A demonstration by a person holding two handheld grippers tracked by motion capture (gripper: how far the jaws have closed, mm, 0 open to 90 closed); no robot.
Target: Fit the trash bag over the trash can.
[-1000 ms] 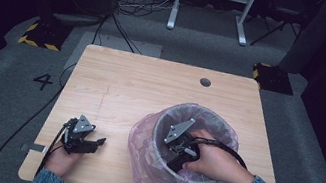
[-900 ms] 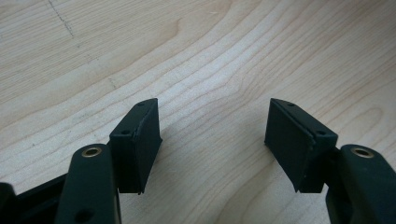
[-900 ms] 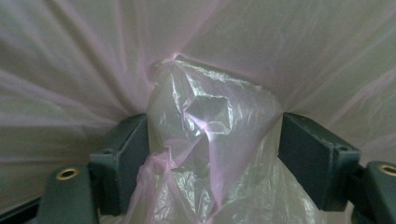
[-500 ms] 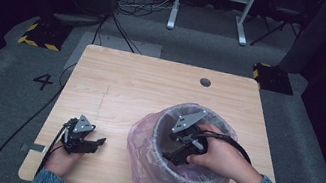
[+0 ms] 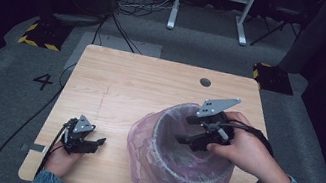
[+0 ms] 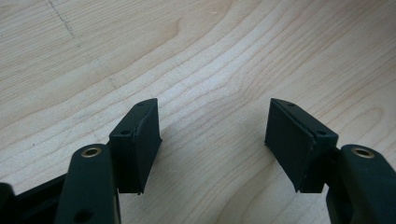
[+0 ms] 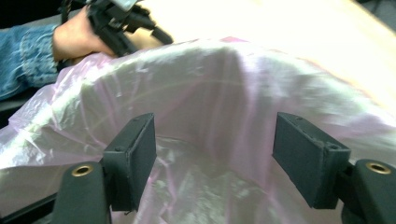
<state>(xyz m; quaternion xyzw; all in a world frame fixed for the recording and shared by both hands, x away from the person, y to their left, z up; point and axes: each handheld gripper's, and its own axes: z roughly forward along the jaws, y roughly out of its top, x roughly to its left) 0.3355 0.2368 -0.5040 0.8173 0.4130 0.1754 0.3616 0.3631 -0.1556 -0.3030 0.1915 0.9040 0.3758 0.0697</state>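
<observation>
the round bin lined with a thin, translucent pink plastic bag (image 5: 173, 167) is sitting on the near right part of the table, its liner folded over the rim and bulging out round the sides. in the right gripper view the pink liner (image 7: 224, 102) is showing crinkled and glossy, its rim arching across the frame and its inside falling away below.

the right gripper (image 5: 182, 138) is hanging over the bin's mouth, just above the far right part of the rim, held from the right by the person's right hand (image 5: 242, 148), with the grey three-cornered plate tilted up on top of it. its jaws have just been closing a little, yet they are standing well apart with nothing between the pads (image 7: 140, 149); the liner is lying behind and below them, not pinched.

the left gripper (image 5: 99, 141) is resting low at the near left of the pale wooden table (image 5: 142, 83), well apart from the bin, in the person's left hand (image 5: 63, 157). its fingers (image 6: 142, 140) are spread wide and released, with bare wood grain between them.
</observation>
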